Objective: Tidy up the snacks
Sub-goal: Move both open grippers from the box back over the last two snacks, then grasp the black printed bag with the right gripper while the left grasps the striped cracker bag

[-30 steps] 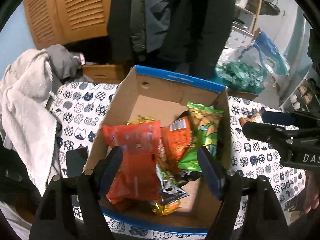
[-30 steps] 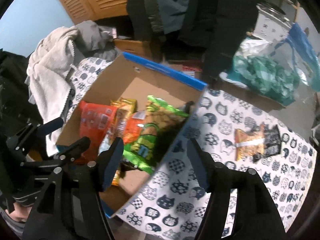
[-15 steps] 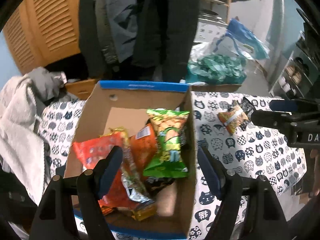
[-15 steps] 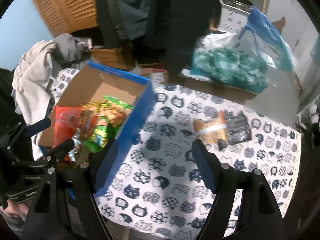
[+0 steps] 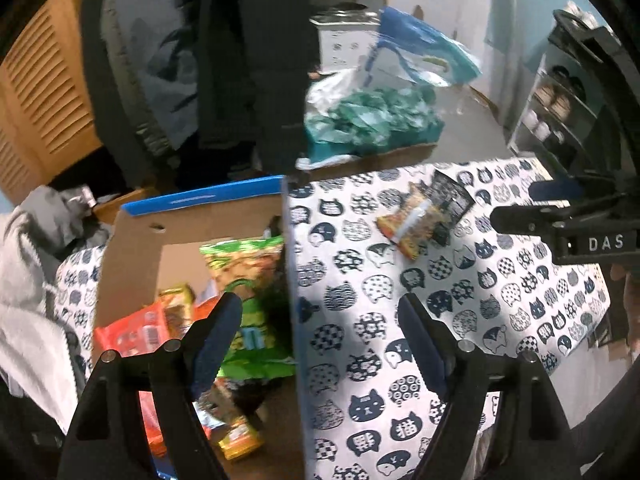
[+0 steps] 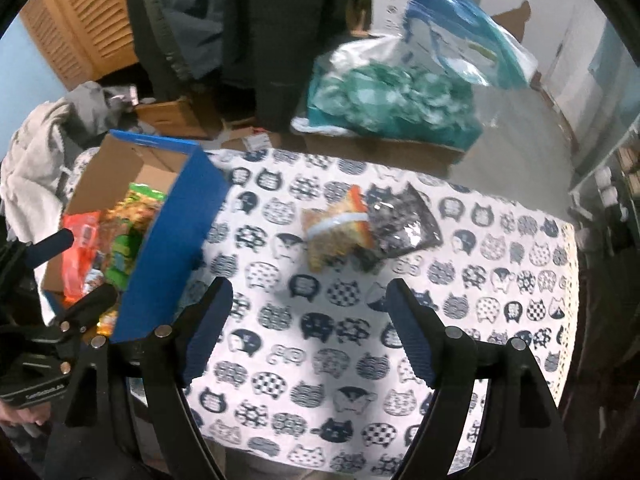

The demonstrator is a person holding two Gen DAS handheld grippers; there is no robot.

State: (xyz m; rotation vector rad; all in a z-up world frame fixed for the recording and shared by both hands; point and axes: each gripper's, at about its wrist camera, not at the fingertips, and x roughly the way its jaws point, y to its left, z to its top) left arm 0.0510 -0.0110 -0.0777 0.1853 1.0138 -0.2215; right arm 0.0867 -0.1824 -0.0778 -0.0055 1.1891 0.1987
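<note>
Nearest to me, my right tool (image 6: pixel 308 328) hangs over the cat-print cloth (image 6: pixel 320 360) on the worktop. Its jaws have just been opening and stand wide with nothing between them. My left tool (image 5: pixel 320 340) straddles the blue side wall of the cardboard box (image 5: pixel 296 320), one finger (image 5: pixel 212 344) over the box's inside, the other over the cloth. Its jaws have also just been widening, and they grip nothing.

Inside the box I see a green snack bag (image 5: pixel 248 276) leaning near that blue wall, an orange-red packet (image 5: pixel 132 332) to its left, and a small gold packet (image 5: pixel 240 440) low at the near end. The box sits at the left end of the worktop.

Further out on the cloth, well apart from the box, lie two snacks not yet boxed: an orange-yellow packet (image 6: pixel 336 232) and a dark packet (image 6: pixel 404 220), touching each other side by side.

Beyond the worktop's far edge I make out a clear bag of teal items (image 6: pixel 392 100) resting on another cardboard box, dark coats (image 6: pixel 276 40) hanging behind, and a grey-white towel (image 6: pixel 32 168) heaped to the left.
</note>
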